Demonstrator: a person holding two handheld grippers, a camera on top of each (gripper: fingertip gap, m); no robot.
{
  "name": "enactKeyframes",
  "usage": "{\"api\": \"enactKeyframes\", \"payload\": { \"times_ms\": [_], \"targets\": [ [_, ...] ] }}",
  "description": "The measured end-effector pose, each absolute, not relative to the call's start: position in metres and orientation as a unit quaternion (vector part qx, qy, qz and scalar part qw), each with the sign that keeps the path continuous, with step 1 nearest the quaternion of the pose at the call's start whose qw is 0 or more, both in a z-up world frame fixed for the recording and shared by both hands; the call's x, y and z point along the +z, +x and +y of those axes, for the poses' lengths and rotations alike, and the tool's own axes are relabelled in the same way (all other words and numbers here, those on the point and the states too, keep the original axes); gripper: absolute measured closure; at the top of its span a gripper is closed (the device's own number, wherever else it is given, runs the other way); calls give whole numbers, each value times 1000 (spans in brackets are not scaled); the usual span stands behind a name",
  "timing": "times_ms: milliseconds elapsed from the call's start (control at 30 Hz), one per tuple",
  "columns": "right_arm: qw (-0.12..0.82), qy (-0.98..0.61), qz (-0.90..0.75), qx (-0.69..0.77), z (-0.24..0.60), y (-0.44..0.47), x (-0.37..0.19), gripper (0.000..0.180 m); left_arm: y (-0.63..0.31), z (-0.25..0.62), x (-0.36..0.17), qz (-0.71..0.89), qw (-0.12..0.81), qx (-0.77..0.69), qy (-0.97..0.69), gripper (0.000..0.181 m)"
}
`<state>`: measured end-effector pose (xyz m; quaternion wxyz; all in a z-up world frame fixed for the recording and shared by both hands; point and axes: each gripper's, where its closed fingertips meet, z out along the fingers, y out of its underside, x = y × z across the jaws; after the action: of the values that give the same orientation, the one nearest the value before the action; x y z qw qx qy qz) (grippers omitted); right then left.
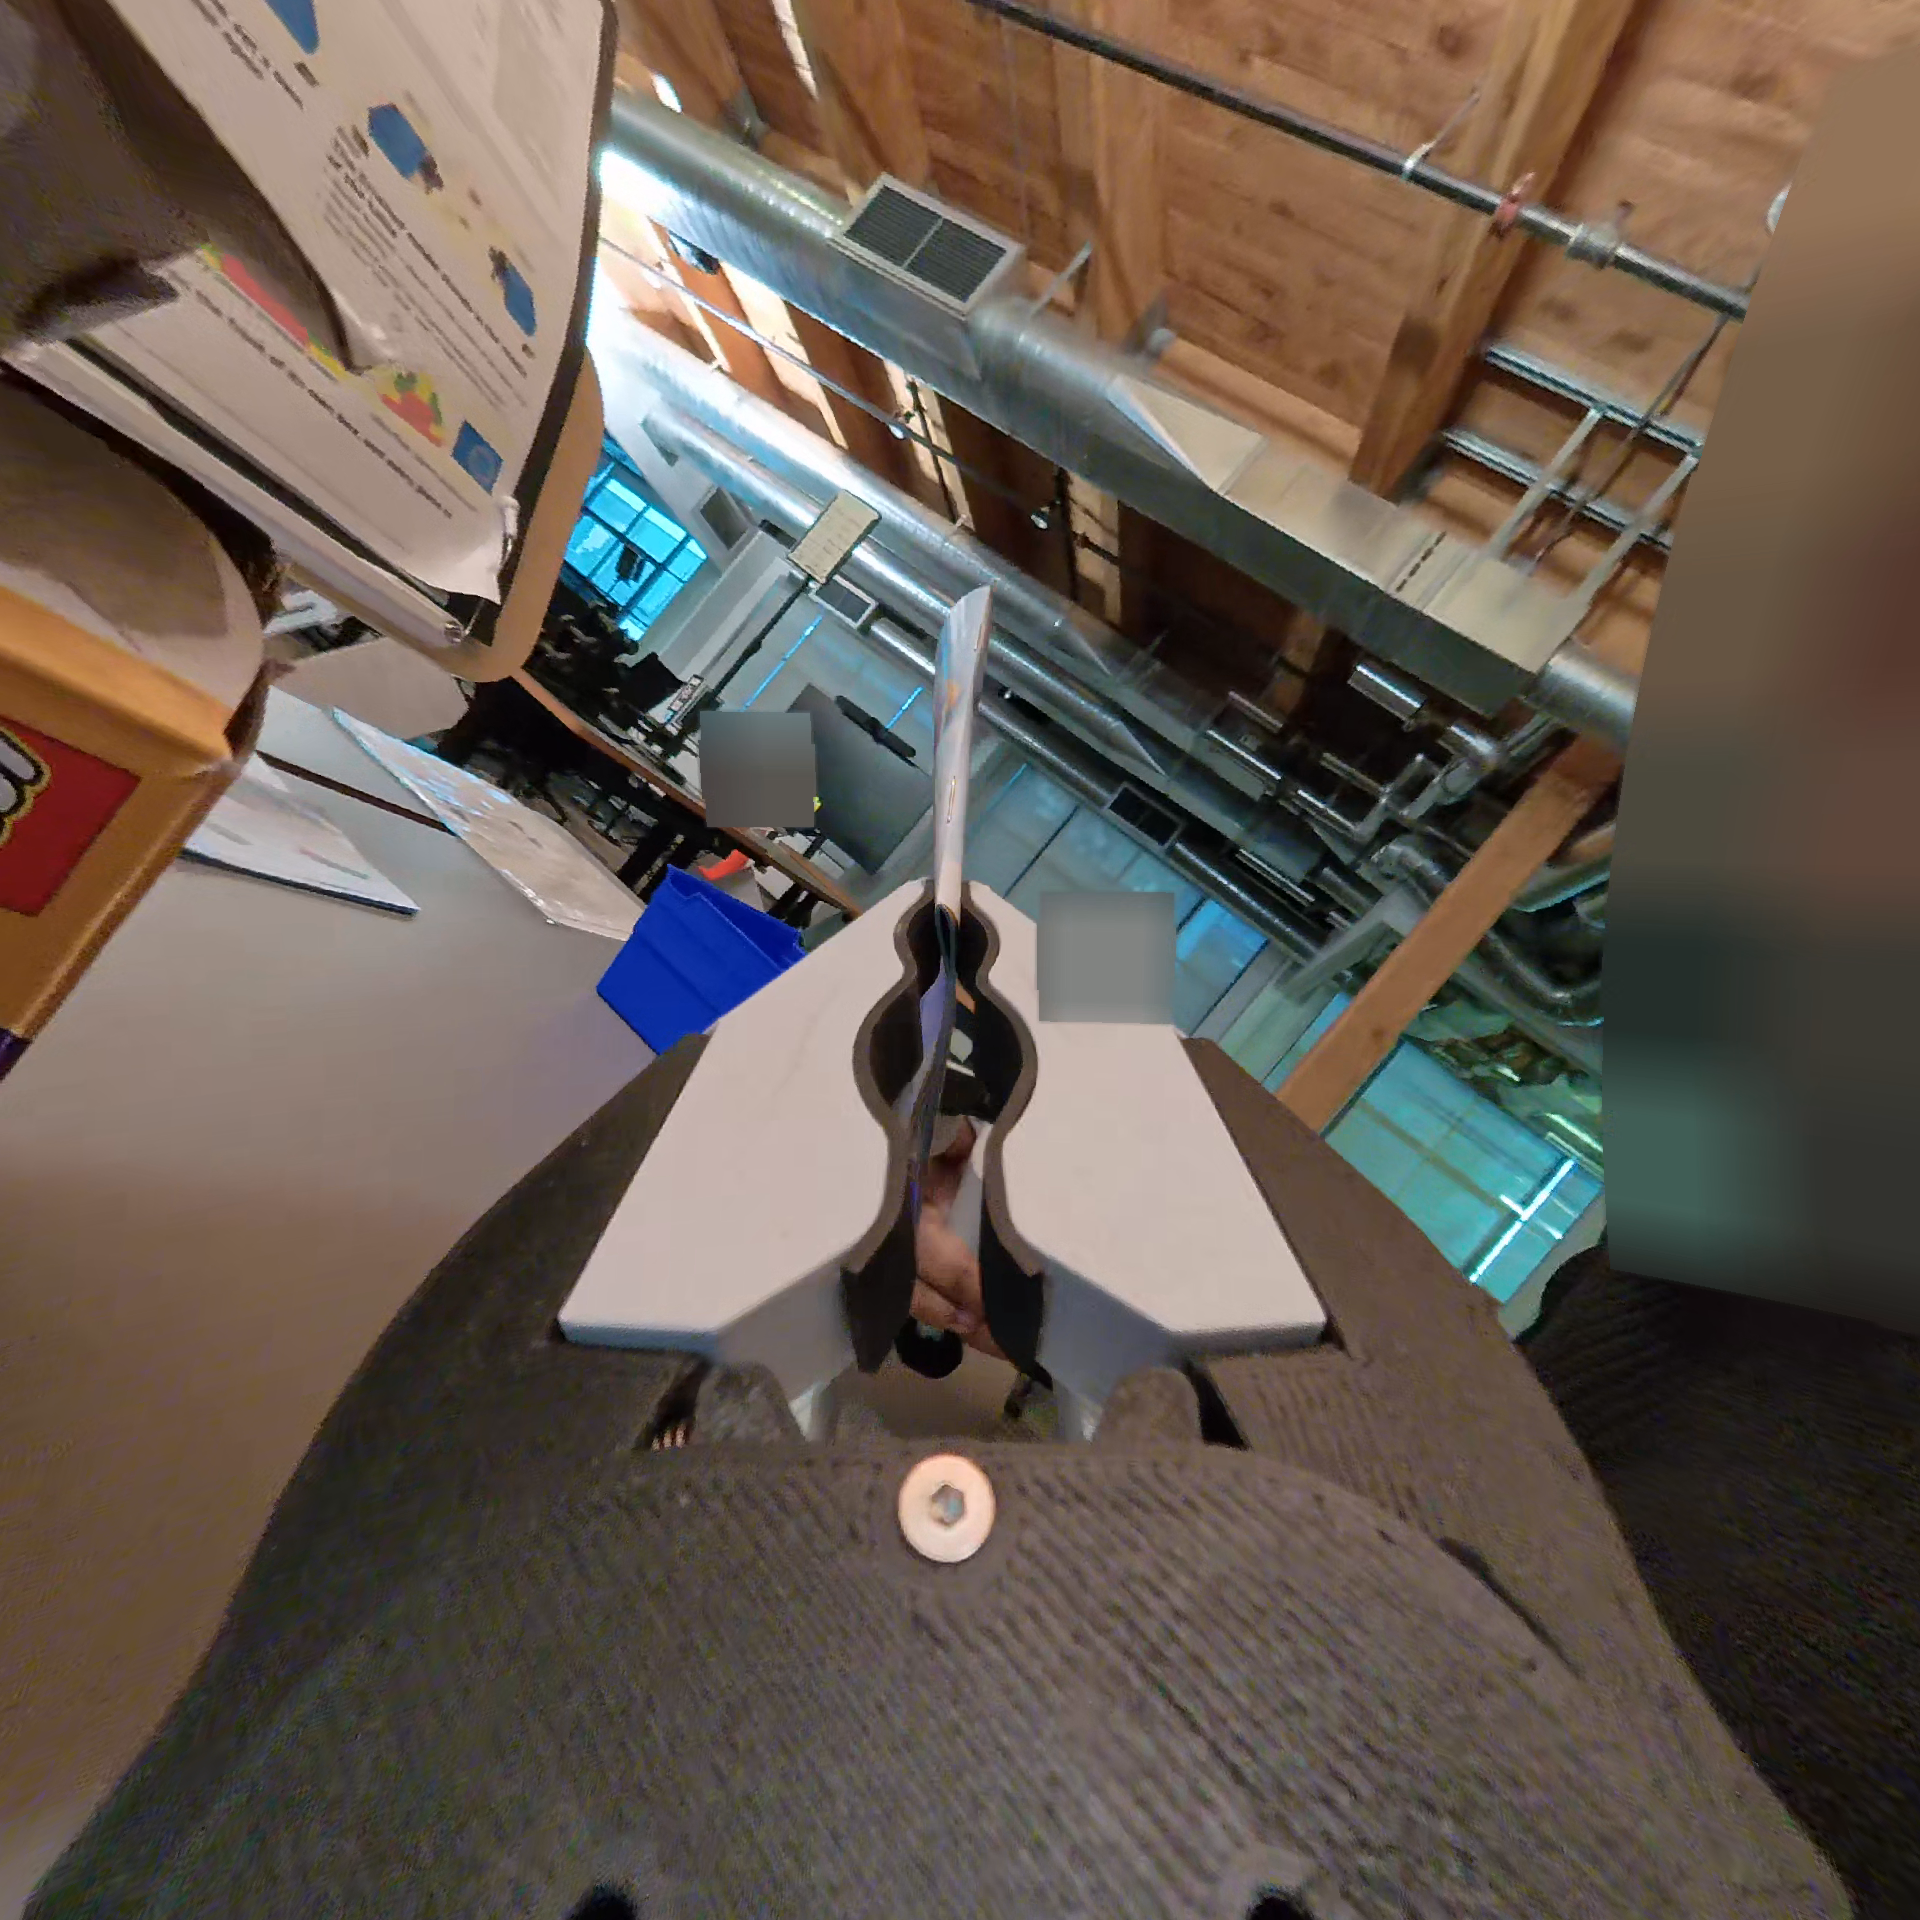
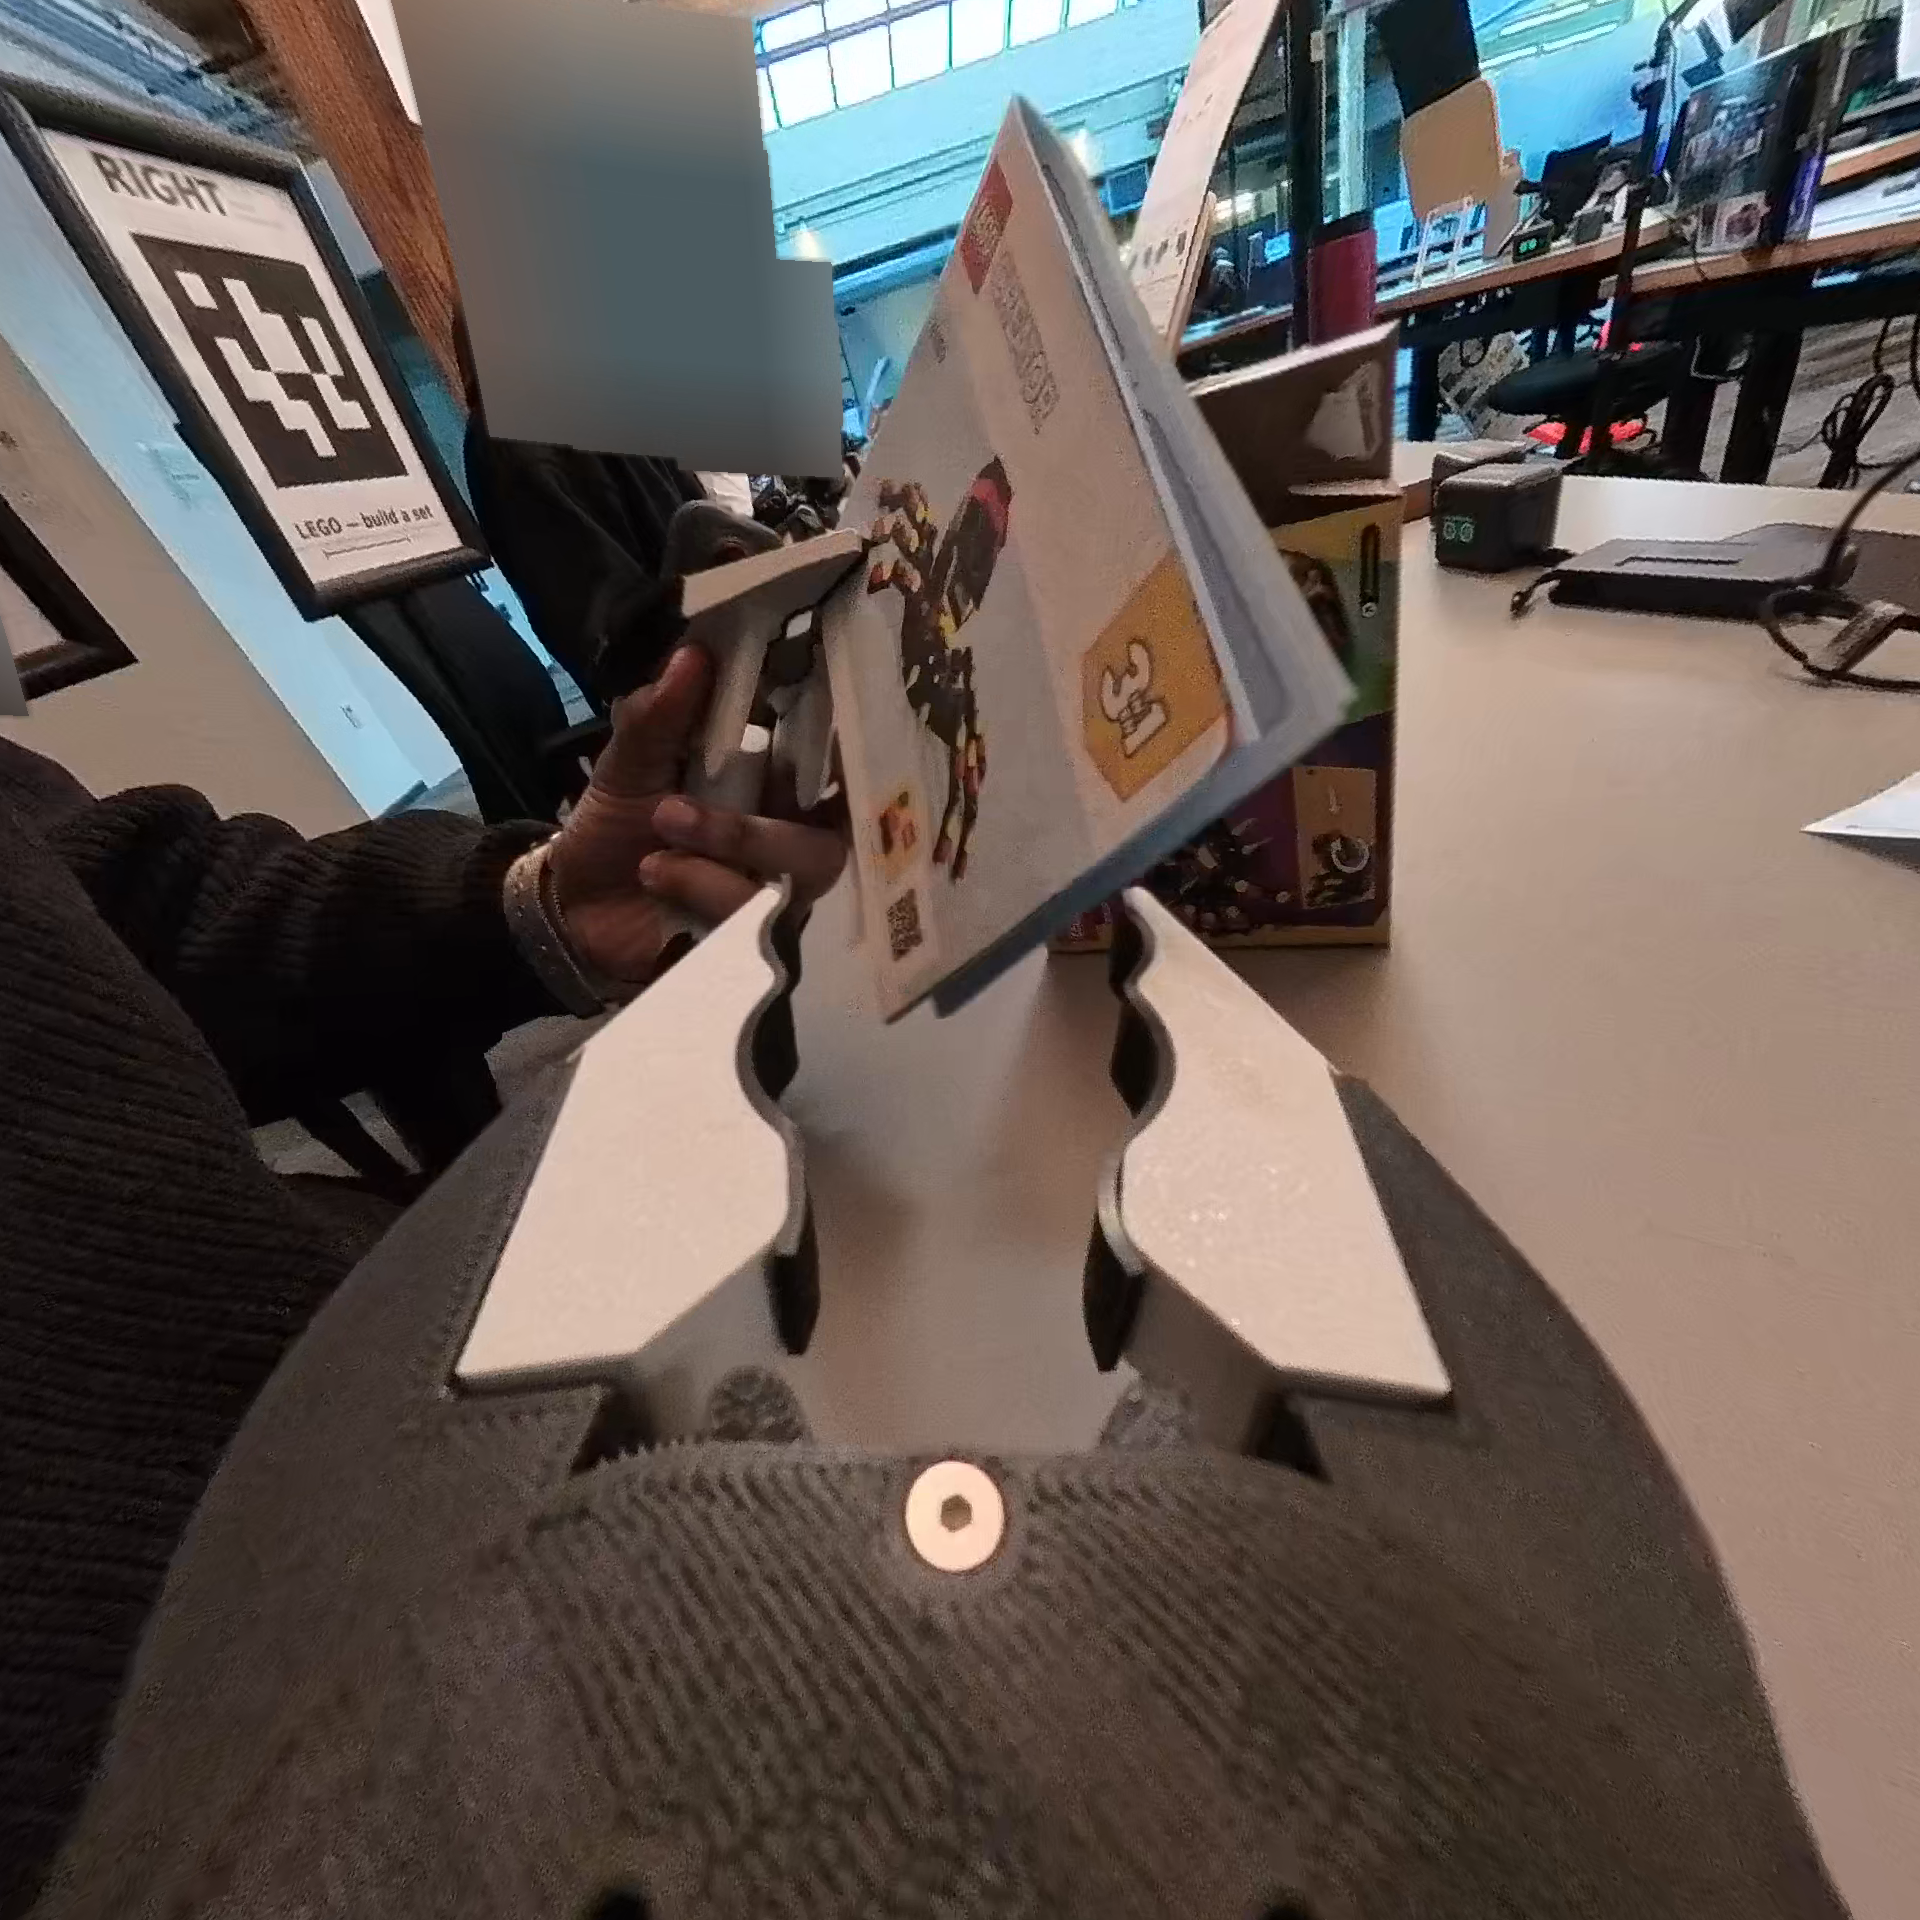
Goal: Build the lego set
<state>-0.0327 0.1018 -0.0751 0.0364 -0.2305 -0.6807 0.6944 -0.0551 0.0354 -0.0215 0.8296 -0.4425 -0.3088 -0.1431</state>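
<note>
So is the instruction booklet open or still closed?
Closed: the booklet shows its front cover, pages together, tilted in the air, pinched at one edge by the left gripper.

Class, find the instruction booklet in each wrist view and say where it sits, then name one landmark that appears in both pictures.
Left wrist view: the instruction booklet shows edge-on at centre, clamped in the left gripper and pointing upward.
Right wrist view: the booklet's cover fills upper centre, above the open right gripper.
Shared landmark: the lego box, far left in the left view, behind the booklet in the right.
</note>
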Motion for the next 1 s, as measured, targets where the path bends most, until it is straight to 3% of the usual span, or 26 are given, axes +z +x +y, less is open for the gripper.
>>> {"api": "enactKeyframes", "payload": {
  "times_ms": [700,800,967,1000],
  "targets": [
    [-23,-253,-627,736,113,-37,-63,124,-47,39,-20,-297,828,-237,-413,181],
    [-42,-244,-620,744,111,-32,-59,134,-46,40,-21,-295,826,-240,-415,181],
    [-78,-216,-608,760,112,-21,-51,178,-47,40,-23,-300,823,-241,-417,181],
    [-85,-214,-604,763,113,-21,-49,179,-48,40,-23,-302,822,-241,-418,181]
  ]
}}
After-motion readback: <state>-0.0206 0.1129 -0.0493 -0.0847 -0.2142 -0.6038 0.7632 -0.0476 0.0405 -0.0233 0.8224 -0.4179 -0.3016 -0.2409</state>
